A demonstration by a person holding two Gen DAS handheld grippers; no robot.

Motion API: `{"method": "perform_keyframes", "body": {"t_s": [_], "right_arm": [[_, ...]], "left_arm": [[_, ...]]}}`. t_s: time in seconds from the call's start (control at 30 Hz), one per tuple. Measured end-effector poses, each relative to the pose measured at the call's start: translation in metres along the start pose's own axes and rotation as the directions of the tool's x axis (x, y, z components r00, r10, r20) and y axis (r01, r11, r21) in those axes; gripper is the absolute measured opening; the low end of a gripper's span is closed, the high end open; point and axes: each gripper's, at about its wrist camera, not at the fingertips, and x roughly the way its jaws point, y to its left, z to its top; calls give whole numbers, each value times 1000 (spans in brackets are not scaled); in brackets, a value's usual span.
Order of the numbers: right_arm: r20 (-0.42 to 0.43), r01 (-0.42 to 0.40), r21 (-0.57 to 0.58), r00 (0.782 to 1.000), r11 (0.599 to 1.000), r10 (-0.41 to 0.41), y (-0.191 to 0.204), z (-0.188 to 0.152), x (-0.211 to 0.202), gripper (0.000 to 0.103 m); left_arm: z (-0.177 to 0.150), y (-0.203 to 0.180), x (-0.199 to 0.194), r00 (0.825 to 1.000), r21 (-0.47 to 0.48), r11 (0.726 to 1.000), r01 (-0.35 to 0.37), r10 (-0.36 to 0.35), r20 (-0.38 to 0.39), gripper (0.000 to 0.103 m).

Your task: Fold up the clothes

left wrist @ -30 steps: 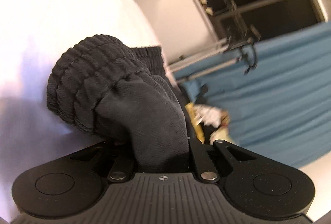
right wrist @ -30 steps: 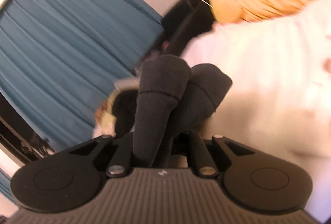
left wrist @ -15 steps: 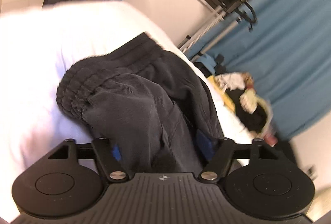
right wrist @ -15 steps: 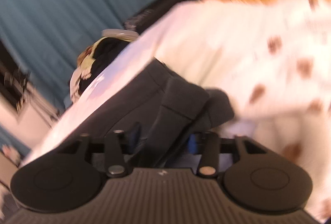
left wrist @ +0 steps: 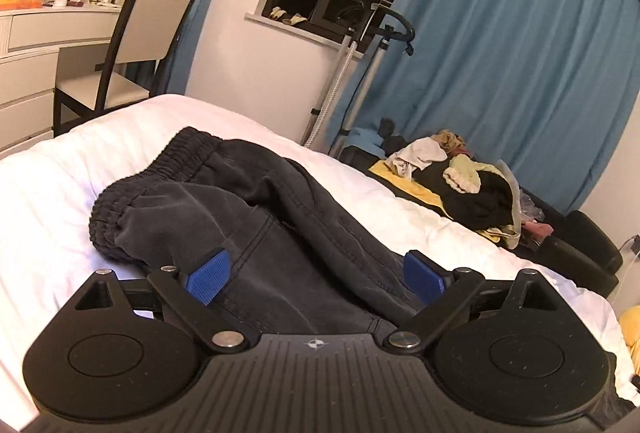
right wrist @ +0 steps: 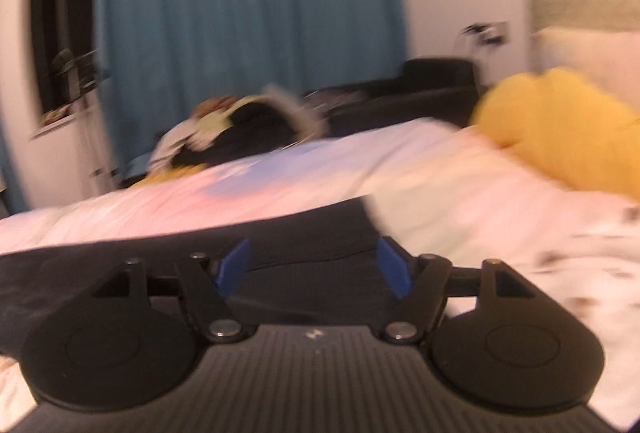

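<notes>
Trousers (left wrist: 256, 201), one dark pair with ribbed elastic waistband, lie on our white bed (left wrist: 60, 193); our left gripper (left wrist: 316, 275) and right gripper (right wrist: 314, 265) both gape, released.

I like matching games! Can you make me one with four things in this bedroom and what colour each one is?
Things:
1. long window curtain
2. crumpled sweatpants with elastic waistband
3. soft plump cushion
4. bed sheet

Colours:
a. yellow
b. white
c. blue
d. dark grey

Pairs: 1-c, 2-d, 3-a, 4-b
</notes>
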Motion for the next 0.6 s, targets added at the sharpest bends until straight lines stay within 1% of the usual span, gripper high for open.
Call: {"method": "perform_keyframes", "body": {"t_s": [0.03,0.07,0.13,0.17,0.2,0.23,0.27,0.33,0.6], "right_arm": [[-22,-23,-18,1000,1000,23,8,-1,16,83],[-54,-41,-36,998,998,39,17,-4,33,86],[-136,-72,-68,989,995,63,28,-18,67,87],[-166,-71,-85,985,994,56,29,-26,80,92],[-195,-71,-102,979,992,50,30,-34,94,94],[-206,-68,-120,978,990,42,31,-39,102,98],[-199,-60,-136,979,989,32,34,-40,104,103],[-200,-47,-147,980,988,17,37,-38,103,103],[-169,-41,-145,985,989,16,37,-48,88,103]], "left_arm": [[1,-1,5,1000,-1,1000,-9,9,-3,95],[1,-1,6,1000,-2,1000,-16,16,-6,95],[1,-1,8,1000,-2,1000,-25,25,-12,95],[0,-2,8,1000,4,1000,-24,24,-15,95],[1,-3,9,1000,11,1000,-25,25,-16,95],[1,-4,11,1000,19,999,-25,26,-17,95],[0,-5,11,999,24,999,-25,26,-20,95],[0,-4,14,999,13,1000,-22,22,-27,95],[3,7,14,999,-64,998,-13,11,-35,95]]}}
